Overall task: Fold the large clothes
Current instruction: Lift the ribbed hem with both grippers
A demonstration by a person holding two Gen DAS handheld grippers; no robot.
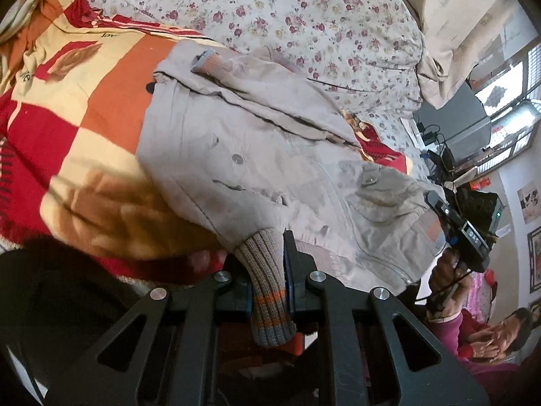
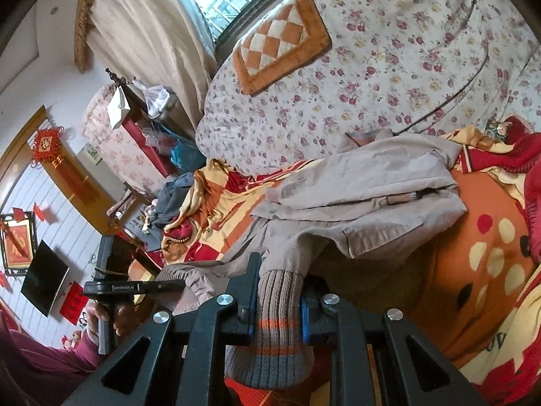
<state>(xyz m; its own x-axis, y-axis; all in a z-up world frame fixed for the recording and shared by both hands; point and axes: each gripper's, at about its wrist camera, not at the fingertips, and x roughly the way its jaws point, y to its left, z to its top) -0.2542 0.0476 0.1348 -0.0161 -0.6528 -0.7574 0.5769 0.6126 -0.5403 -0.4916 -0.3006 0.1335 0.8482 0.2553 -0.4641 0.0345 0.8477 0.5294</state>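
We see both grippers clamped on the beige jacket's ribbed hem, left gripper, right gripper, hem ends hidden under the linkages, jacket's long axis running away across the patterned blanket.

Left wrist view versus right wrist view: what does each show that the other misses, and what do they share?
Only the left wrist view shows the jacket's snap buttons and a seated person. Only the right wrist view shows the orange checkered cushion and a dark screen on the wall. Both show the beige jacket on the patterned blanket, with each gripper clamped on a ribbed striped cuff.
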